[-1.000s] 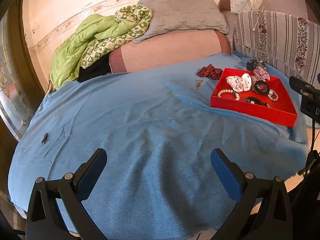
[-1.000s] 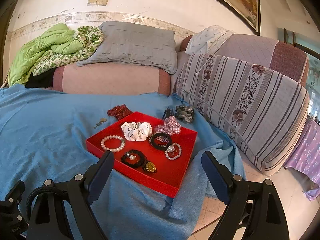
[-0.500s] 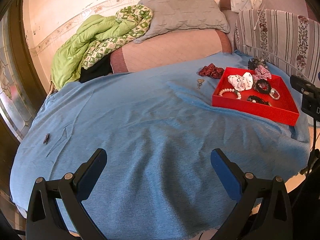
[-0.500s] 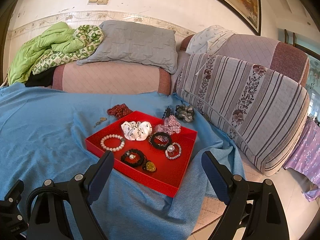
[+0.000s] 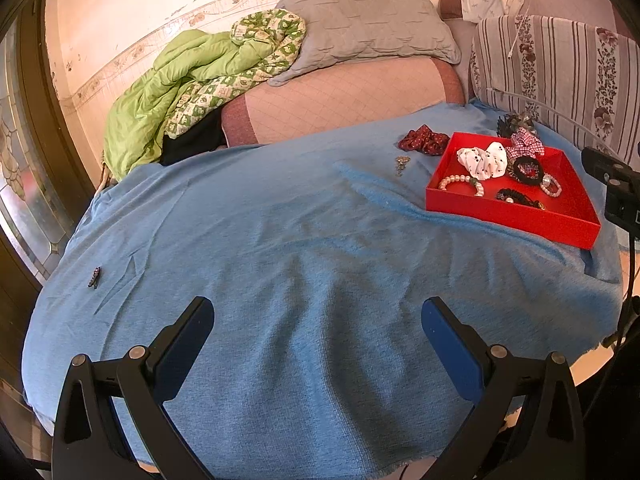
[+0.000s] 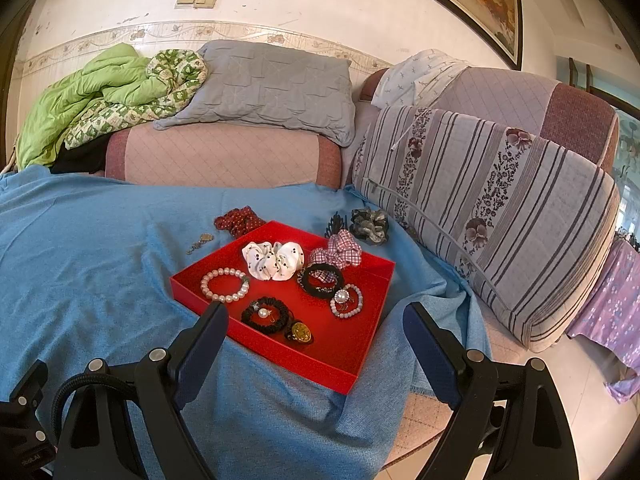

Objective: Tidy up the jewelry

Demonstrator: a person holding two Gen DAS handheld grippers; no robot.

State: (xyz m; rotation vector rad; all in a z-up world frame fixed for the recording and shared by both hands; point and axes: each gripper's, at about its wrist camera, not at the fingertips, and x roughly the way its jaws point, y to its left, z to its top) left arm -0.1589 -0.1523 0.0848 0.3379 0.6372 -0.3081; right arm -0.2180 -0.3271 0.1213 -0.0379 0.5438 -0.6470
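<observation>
Blue cloth (image 6: 80, 280) covers our bed; the red tray (image 6: 360, 336) sits just ahead of our right gripper (image 6: 316, 340), jaws released and empty. Our left gripper (image 5: 316, 336), likewise spread, has the small clip (image 5: 94, 277) ahead-left, nearer it.

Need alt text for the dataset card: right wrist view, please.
A red tray of bracelets and hair ties sits on a blue blanket, seen between the open, empty right tongs. Three scrunchie-like pieces and a small pendant lie outside it.
</observation>
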